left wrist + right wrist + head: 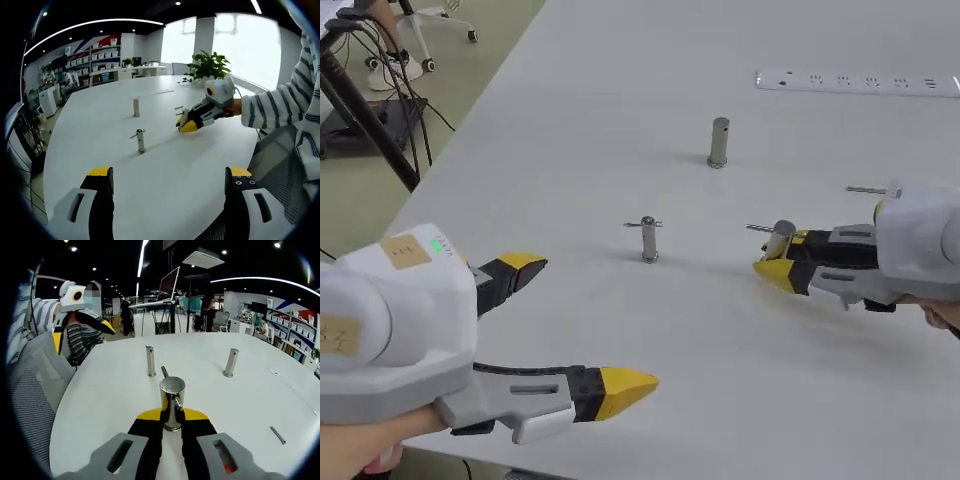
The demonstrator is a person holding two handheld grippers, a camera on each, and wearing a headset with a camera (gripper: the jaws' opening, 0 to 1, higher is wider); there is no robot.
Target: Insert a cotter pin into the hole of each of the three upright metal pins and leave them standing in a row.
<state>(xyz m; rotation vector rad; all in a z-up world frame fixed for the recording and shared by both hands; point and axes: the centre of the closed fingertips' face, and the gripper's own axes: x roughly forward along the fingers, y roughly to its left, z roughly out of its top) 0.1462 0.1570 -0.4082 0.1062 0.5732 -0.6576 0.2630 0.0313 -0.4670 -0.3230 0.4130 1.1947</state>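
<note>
Three metal pins stand on the white table (pixel 570 130). The far pin (pixel 719 142) (pixel 230 362) (pixel 136 107) shows no cotter pin. Through the middle pin (pixel 649 240) (pixel 141 141) (pixel 150 361) runs a cotter pin. My right gripper (pixel 770 265) (pixel 171 417) (pixel 186 125) is shut on the base of the third pin (pixel 780 238) (pixel 172 400), which stands upright on the table with a cotter pin (pixel 758 229) through its top. A loose cotter pin (pixel 867 189) (pixel 278 435) lies on the table behind the right gripper. My left gripper (pixel 575 325) (pixel 170 175) stays open at the near left, holding nothing.
A white power strip (pixel 860 82) lies at the table's far right edge. Black stand legs and cables (pixel 370 110) are on the floor off the table's left edge. A potted plant (pixel 210 65) sits beyond the table.
</note>
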